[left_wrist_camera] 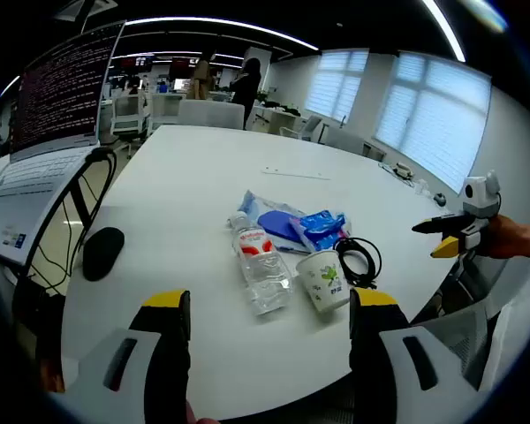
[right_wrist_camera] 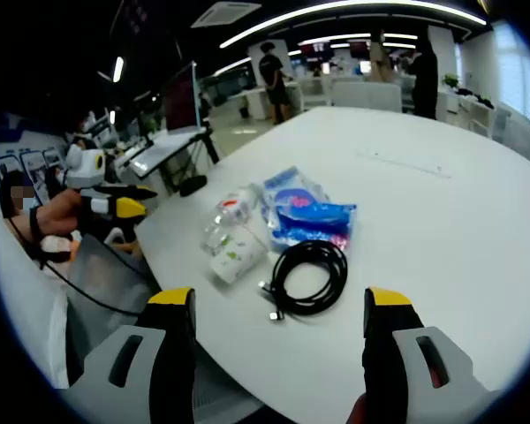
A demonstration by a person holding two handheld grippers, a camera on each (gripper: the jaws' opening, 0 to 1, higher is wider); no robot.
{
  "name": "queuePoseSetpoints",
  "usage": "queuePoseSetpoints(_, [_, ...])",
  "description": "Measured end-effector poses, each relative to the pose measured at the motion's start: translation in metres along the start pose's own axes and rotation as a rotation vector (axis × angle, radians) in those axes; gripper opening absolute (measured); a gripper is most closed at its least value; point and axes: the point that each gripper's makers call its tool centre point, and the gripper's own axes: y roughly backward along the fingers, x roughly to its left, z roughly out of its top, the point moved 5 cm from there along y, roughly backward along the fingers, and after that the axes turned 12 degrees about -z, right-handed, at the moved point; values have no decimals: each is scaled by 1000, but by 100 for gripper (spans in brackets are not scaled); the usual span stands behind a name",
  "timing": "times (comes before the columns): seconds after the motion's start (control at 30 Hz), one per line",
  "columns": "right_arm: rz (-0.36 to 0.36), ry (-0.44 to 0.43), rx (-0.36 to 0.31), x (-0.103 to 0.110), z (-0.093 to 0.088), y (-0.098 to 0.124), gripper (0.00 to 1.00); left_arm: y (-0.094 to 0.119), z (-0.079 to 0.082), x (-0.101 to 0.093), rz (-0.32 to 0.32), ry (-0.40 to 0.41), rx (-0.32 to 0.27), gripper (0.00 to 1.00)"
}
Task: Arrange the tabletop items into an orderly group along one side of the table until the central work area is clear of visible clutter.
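Note:
A group of items lies on the white table. It holds a clear water bottle on its side, a tipped paper cup, a coiled black cable and blue plastic packets. My left gripper hangs open at the near edge, short of the bottle. From the other side, the right gripper view has the cable nearest, then the cup, the bottle and the packets. My right gripper is open, just short of the cable. Each gripper appears across the table in the other's view.
A black mouse and an open laptop sit at the table's left end, with cords running down. A grey chair back stands close to the near edge. People stand far back in the office. The far table half is bare.

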Motion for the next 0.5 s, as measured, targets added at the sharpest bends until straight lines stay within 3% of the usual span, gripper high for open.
queuePoseSetpoints(0.5, [-2,-16,7,2,-4,-2,77,-1,3,-3,-3,-12,9,75])
